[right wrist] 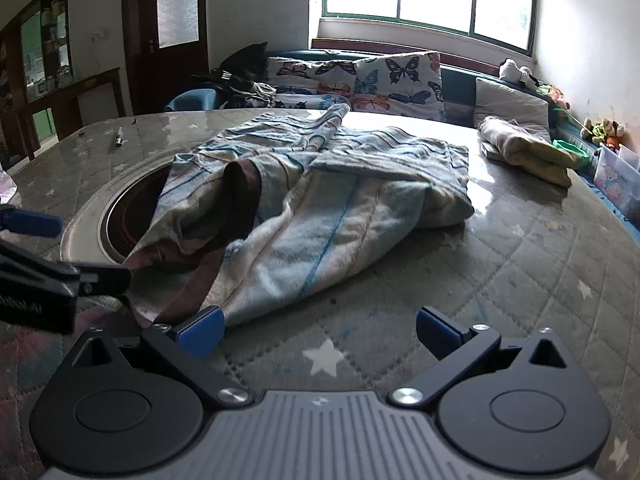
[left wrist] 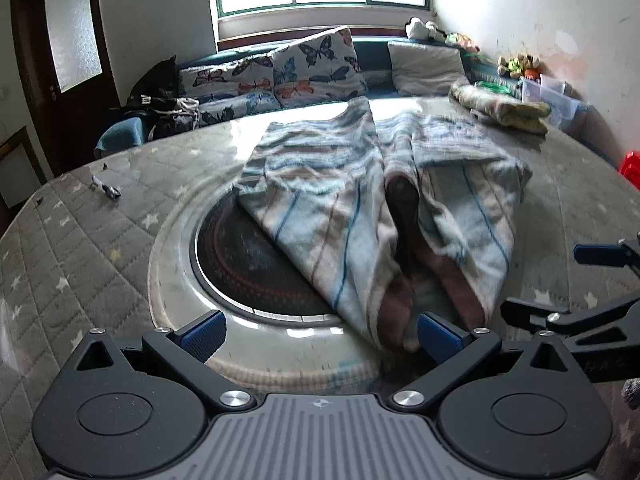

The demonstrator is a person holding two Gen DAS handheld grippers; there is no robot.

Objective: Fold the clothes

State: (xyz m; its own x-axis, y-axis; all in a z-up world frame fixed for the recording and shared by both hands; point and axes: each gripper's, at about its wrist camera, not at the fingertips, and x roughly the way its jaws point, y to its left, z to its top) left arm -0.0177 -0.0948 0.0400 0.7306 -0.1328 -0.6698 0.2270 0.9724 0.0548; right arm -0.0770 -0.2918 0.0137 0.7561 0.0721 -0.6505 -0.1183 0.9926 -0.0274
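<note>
A light blue striped garment (left wrist: 360, 200) with a brown waistband lies crumpled on the quilted table; it also shows in the right wrist view (right wrist: 312, 208). My left gripper (left wrist: 320, 336) is open and empty, low over the table, with the garment's near brown edge by its right finger. My right gripper (right wrist: 318, 330) is open and empty, the garment's near edge just beyond its left finger. The right gripper shows at the right edge of the left wrist view (left wrist: 580, 280). The left gripper shows at the left edge of the right wrist view (right wrist: 44, 256).
A round dark inset (left wrist: 248, 264) sits in the table (left wrist: 80, 260) under the garment. A folded yellowish cloth (right wrist: 524, 148) lies at the far right. A small pen-like object (left wrist: 106, 189) lies far left. A sofa with butterfly cushions (left wrist: 304, 68) stands behind.
</note>
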